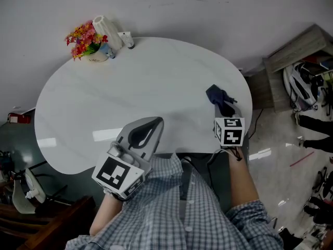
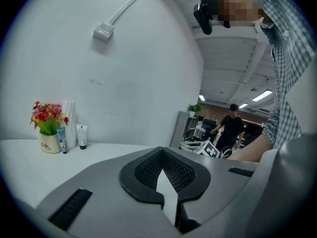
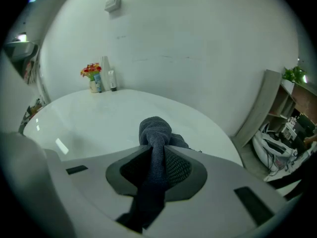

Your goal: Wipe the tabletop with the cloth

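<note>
Pinching dark cloth (image 3: 154, 129) in right claw (image 3: 157, 151), left claw (image 2: 162, 156) closed empty, pot (image 2: 49, 144) lettered "Life"

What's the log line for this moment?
right gripper: shut on cloth | cloth: over tabletop right side, contact unclear | left gripper: shut, empty, at near edge

This looks like an open-plan office: a white rounded surface (image 1: 156, 82) stands against a plain wall, and beyond its right edge are strip ceiling lights (image 2: 262, 95), a standing person (image 2: 231, 128) and a wooden shelf unit (image 1: 294, 53) holding a helmet (image 1: 299, 85).
</note>
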